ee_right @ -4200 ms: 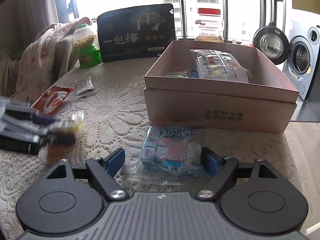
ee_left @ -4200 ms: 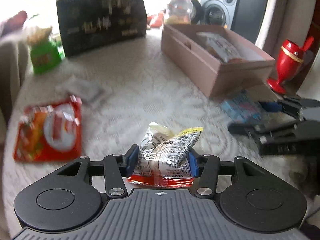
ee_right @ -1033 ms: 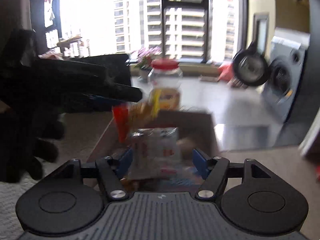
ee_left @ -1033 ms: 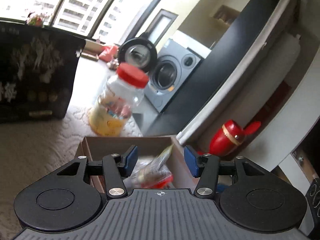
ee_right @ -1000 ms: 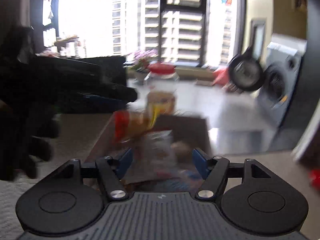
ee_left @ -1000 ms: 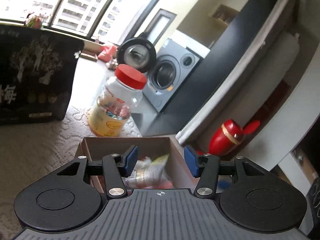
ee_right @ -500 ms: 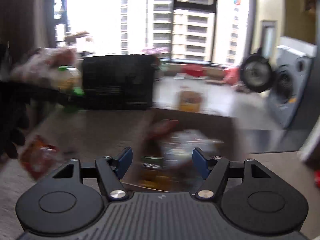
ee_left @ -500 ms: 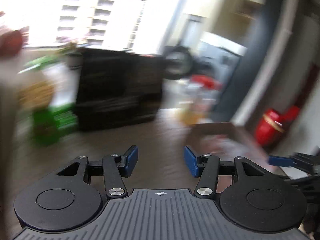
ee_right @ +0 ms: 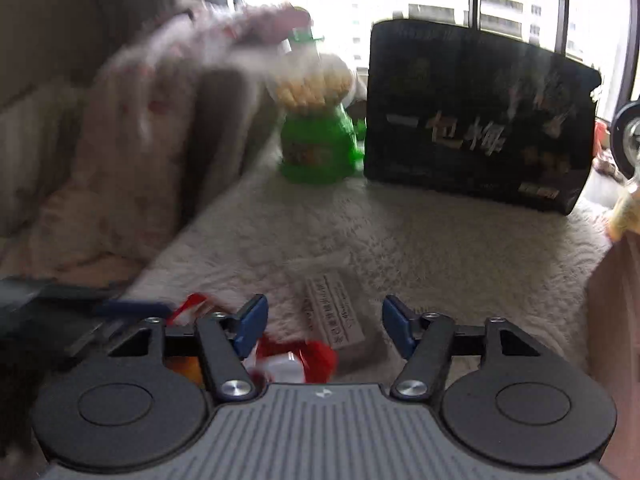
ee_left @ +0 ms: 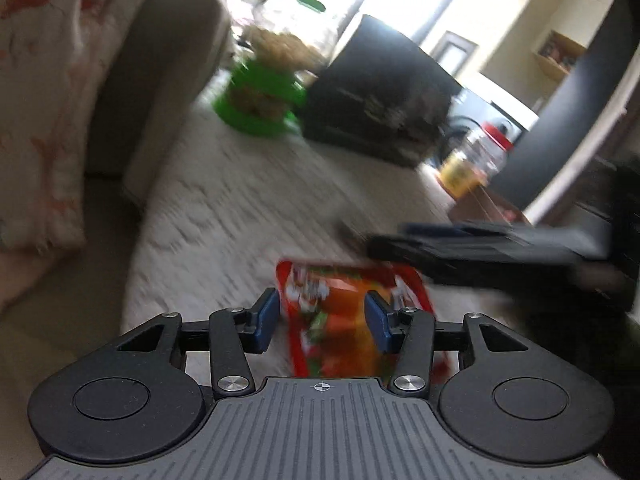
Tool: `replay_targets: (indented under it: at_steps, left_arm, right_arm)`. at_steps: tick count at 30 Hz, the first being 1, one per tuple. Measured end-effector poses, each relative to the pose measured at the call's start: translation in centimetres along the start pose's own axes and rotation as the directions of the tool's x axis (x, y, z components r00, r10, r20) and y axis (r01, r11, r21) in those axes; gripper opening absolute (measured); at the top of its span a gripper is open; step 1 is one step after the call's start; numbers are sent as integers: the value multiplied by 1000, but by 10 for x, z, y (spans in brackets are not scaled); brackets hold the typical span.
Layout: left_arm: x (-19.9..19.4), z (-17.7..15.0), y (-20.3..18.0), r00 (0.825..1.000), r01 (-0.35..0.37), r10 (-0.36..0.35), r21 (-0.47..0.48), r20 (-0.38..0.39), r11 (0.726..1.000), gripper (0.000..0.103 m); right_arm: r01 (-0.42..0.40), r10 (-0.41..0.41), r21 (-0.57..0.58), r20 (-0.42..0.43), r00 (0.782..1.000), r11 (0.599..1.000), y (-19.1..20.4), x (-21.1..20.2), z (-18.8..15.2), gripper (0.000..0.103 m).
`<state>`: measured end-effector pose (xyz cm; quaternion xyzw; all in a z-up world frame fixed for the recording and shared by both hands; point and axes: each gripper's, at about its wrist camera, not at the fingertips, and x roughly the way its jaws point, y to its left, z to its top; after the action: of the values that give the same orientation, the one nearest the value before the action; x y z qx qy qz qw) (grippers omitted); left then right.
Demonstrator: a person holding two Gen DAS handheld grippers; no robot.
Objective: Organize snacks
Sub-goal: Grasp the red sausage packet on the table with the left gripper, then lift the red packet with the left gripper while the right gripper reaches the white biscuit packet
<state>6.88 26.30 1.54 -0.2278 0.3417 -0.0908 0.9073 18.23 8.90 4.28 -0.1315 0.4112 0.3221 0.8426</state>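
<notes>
A red snack packet (ee_left: 336, 320) lies flat on the white lace tablecloth (ee_left: 240, 208). My left gripper (ee_left: 322, 322) is open, its blue pads on either side of the packet's near end, not closed on it. My right gripper (ee_right: 322, 326) is open and empty over a clear packet with a white label (ee_right: 336, 312); the red packet (ee_right: 296, 360) shows just below its left finger. The right gripper also appears as a dark blurred shape (ee_left: 480, 248) in the left wrist view. The cardboard box (ee_right: 616, 312) is at the right edge.
A green-based snack jar (ee_right: 316, 120) and a black gift bag (ee_right: 476, 120) stand at the table's back. A red-lidded jar (ee_left: 472, 160) stands by the box. A cushioned sofa with a floral blanket (ee_left: 48, 100) borders the table's left edge.
Both grippers let their packets go into the box and swung left, back over the table. The left now straddles the red packet; the right hangs over the clear labelled packet.
</notes>
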Motion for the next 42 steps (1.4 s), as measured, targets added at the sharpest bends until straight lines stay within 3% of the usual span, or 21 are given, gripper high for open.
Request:
replay_targets:
  at_steps: [1, 6, 12, 18, 24, 28, 31, 34, 38, 42]
  left_arm:
    - [-2, -3, -5, 1000, -4, 4, 13, -4, 1000, 52]
    - [2, -10, -19, 1000, -30, 30, 53, -8, 998, 52]
    - [3, -16, -28, 1000, -3, 4, 50, -27, 999, 52]
    - [14, -27, -58, 990, 115, -106, 91, -97, 989, 52]
    - [11, -38, -96, 995, 70, -51, 234, -87, 970, 53]
    - [-8, -38, -91, 999, 3, 3, 158, -33, 987, 52]
    - [-25, -37, -85, 996, -86, 88, 89, -11, 992, 52]
    - [-34, -39, -83, 991, -121, 122, 24, -50, 992, 52]
    - [-31, -53, -79, 984, -93, 82, -62, -156, 994, 52]
    - [-25, -62, -83, 981, -107, 92, -78, -172, 991, 52]
  right_arm:
    - [11, -11, 3, -11, 1000, 1000, -3, 4, -2, 57]
    - [23, -22, 12, -46, 999, 1000, -13, -6, -9, 36]
    - [29, -29, -11, -29, 999, 1000, -25, -59, -38, 35]
    - [8, -6, 32, -40, 999, 999, -42, -109, -91, 35]
    - [97, -101, 128, 19, 995, 987, -58, -140, -142, 35]
    - [142, -156, 167, 75, 985, 976, -61, -147, -158, 35]
    - [202, -221, 155, 121, 968, 967, -60, -150, -164, 36]
    - [141, -168, 176, 152, 974, 974, -62, -153, -163, 42]
    - [61, -78, 92, 201, 976, 994, -43, -162, -159, 43]
    - [16, -26, 64, 155, 987, 998, -30, -146, -155, 43]
